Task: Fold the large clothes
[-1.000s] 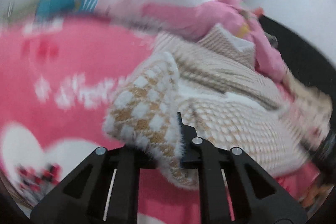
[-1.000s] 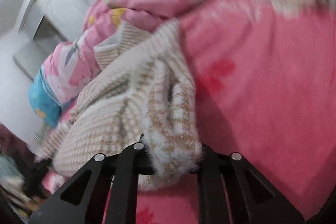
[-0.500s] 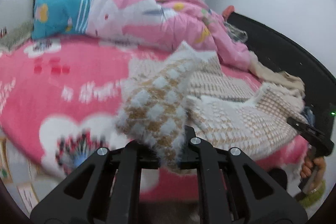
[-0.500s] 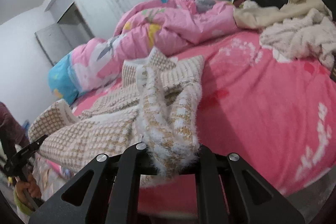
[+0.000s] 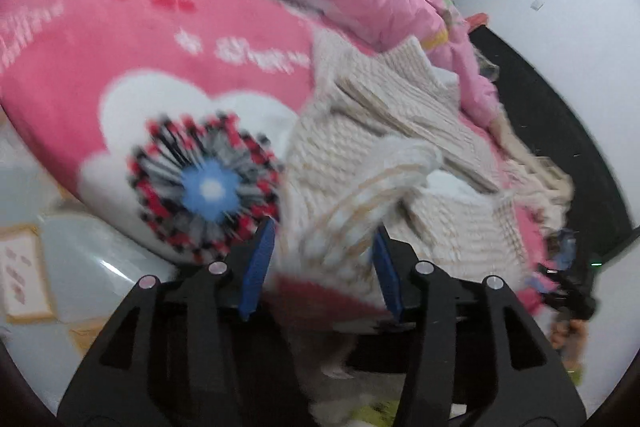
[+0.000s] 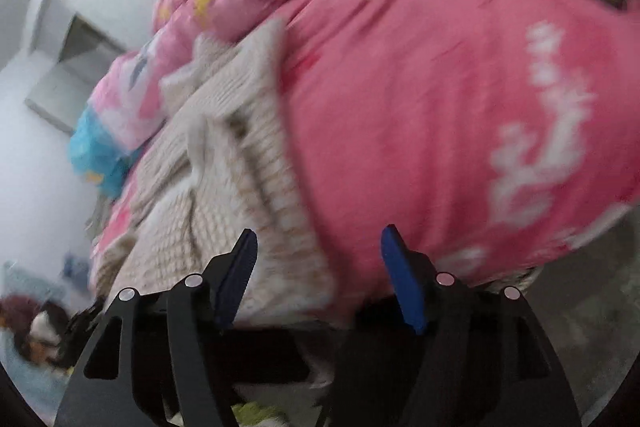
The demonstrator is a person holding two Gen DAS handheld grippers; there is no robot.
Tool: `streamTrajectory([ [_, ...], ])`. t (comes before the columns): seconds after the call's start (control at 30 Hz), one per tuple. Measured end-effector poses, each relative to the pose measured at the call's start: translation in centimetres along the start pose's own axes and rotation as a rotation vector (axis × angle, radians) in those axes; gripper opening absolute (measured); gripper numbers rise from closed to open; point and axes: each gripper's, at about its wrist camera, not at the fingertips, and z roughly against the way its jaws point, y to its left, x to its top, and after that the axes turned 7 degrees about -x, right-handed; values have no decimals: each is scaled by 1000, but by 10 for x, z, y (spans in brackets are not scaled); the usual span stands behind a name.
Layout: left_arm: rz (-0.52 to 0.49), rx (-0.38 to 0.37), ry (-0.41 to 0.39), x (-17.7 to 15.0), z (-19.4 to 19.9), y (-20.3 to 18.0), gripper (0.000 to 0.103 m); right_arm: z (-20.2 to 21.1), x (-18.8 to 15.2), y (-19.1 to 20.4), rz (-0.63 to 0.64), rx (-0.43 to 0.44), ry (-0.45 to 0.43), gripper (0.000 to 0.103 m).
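Left wrist view: my left hand-held gripper (image 5: 324,259) is opening, the cream knit sweater's (image 5: 360,155) blurred fold between its spread blue pads (image 5: 258,267) at the bed's near edge, with open pink blanket (image 5: 120,39) beyond. Right wrist view: my right hand-held gripper (image 6: 318,267) is opening too, over the sweater's hem (image 6: 288,267), blanket clear alongside.
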Motion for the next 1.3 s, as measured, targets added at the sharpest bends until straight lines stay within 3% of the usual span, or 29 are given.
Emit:
streamTrajectory([
  [0.1,-12,84,-96,16,14,5,46,13,6,8,6,1,-50,63],
  [0.2,7,80,-146,30,22,6,46,14,11,39,75,50,-59,63],
  [0.3,-68,36,-146,34,23,-14,46,7,15,83,203,52,-51,66],
  [0.4,-152,-61,-96,26,13,-38,47,-12,6,129,350,96,-9,71],
  [0.43,-182,-115,-45,22,-1,-50,49,-21,1,145,398,103,14,71],
  [0.5,-222,-146,41,12,-27,-67,54,-34,-11,163,469,68,31,71],
  [0.6,-248,-136,157,-1,-70,-82,54,-58,-21,186,523,63,72,71],
  [0.7,-274,-99,201,-11,-97,-86,54,-78,-23,196,494,105,115,71],
  [0.8,-307,-23,198,-16,-114,-88,49,-90,-27,202,510,71,102,71],
  [0.83,-319,-5,191,-17,-115,-89,46,-90,-28,205,520,57,93,69],
  [0.87,-342,23,184,-19,-116,-91,37,-88,-30,207,533,45,82,68],
  [1.0,-434,85,167,-24,-114,-98,15,-87,-36,214,547,49,72,45],
  [1.17,-496,109,119,-29,-101,-108,7,-75,-41,221,564,33,14,12],
  [1.3,-605,126,11,-17,-74,-136,6,-50,-33,218,511,45,-50,8],
])
